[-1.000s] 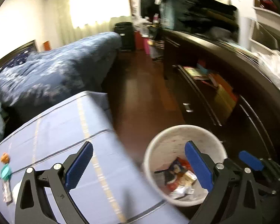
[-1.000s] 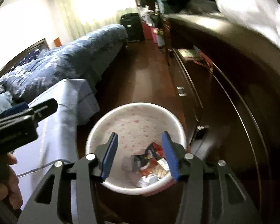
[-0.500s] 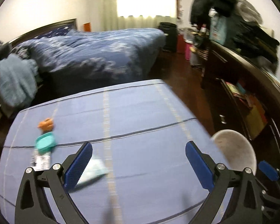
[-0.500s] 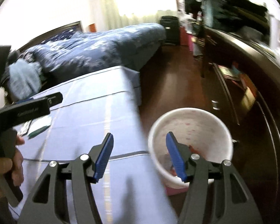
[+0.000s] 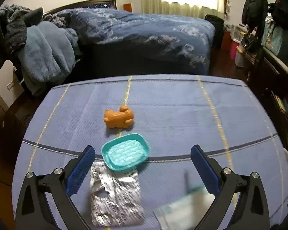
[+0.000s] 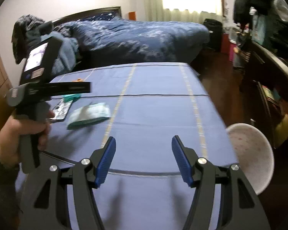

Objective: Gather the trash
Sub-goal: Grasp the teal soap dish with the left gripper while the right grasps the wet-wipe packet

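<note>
My left gripper [image 5: 143,169] is open and empty above the blue tablecloth [image 5: 172,111]. Between and below its fingers lies a silver foil wrapper [image 5: 115,197]. A pale green packet [image 5: 184,210], blurred, lies near the right finger. In the right wrist view the same packet [image 6: 89,115] and the foil wrapper [image 6: 62,109] lie left of centre, beside the left gripper's body [image 6: 38,88]. My right gripper [image 6: 144,161] is open and empty over the cloth's near part. The white bin [image 6: 251,155] stands off the table's right edge.
A teal plastic dish [image 5: 125,152] and an orange toy animal [image 5: 118,118] sit on the cloth beyond the wrapper. A bed with a blue quilt [image 5: 144,30] lies behind the table. A dark cabinet [image 6: 268,80] runs along the right wall.
Both grippers have swung left from over the bin to over the table. The bin now sits at the right edge of the right wrist view, and the wrapper and packet have come close.
</note>
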### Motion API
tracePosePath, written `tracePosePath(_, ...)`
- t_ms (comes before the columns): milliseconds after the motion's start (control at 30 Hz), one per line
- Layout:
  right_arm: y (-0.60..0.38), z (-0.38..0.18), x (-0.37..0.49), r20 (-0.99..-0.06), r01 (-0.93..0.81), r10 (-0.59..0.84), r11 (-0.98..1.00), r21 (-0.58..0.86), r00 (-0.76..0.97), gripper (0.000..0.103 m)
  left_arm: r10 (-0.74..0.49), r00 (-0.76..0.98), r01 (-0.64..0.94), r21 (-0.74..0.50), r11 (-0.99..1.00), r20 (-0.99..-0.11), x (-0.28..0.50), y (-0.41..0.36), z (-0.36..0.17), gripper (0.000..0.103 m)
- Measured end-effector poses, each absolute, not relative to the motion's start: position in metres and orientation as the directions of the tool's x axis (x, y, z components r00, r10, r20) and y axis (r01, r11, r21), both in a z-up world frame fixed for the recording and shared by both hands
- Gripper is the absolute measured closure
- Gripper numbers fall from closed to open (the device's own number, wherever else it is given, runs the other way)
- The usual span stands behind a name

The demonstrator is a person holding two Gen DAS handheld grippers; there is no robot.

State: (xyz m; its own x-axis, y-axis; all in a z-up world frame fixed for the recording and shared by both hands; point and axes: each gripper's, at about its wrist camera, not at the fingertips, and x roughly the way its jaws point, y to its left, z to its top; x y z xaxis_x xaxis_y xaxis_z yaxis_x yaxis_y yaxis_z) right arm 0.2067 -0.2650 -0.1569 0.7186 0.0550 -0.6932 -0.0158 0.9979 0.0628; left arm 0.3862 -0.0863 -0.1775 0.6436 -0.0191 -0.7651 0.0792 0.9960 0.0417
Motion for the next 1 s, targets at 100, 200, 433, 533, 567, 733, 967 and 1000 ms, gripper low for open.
tracePosePath(100, -0.247, -0.159, 0.219, -0.705, -0.043, 0.079, 0.997, 0.068, 0.705, 0.041, -0.036, 0.636, 0.091, 0.028, 0.995, -0.771, 0.391, -0.083, -0.183, 0.009)
tracePosePath(200, -0.235, -0.159, 0.229, -0.710, -0.062, 0.095, 0.995, 0.072, 0.698, 0.041, -0.063, 0.612, 0.107, 0.004, 0.994, -0.788, 0.395, -0.079, -0.190, 0.026)
tracePosePath(433, -0.217, -0.160, 0.246, -0.719, -0.075, 0.101, 0.995, 0.068, 0.688, 0.041, -0.098, 0.619, 0.147, -0.008, 0.989, -0.779, 0.399, -0.077, -0.191, 0.048)
tracePosePath(533, -0.208, -0.162, 0.255, -0.727, -0.082, 0.106, 0.994, 0.068, 0.678, 0.041, -0.116, 0.627, 0.132, -0.042, 0.990, -0.771, 0.396, -0.067, -0.186, 0.048)
tracePosePath(567, -0.205, -0.163, 0.258, -0.728, -0.089, 0.109, 0.994, 0.066, 0.677, 0.041, -0.118, 0.634, 0.127, -0.047, 0.991, -0.764, 0.394, -0.064, -0.183, 0.048)
tracePosePath(733, -0.188, -0.169, 0.275, -0.748, -0.100, 0.133, 0.991, 0.089, 0.650, 0.027, -0.112, 0.686, 0.113, -0.047, 0.992, -0.719, 0.378, -0.044, -0.157, 0.048)
tracePosePath(967, -0.163, -0.176, 0.279, -0.787, -0.109, 0.159, 0.987, 0.117, 0.597, 0.027, -0.119, 0.716, 0.102, -0.065, 0.993, -0.688, 0.365, -0.021, -0.142, 0.047)
tracePosePath(1000, -0.161, -0.178, 0.280, -0.792, -0.112, 0.164, 0.986, 0.121, 0.588, 0.027, -0.121, 0.716, 0.102, -0.068, 0.992, -0.687, 0.364, -0.020, -0.142, 0.047)
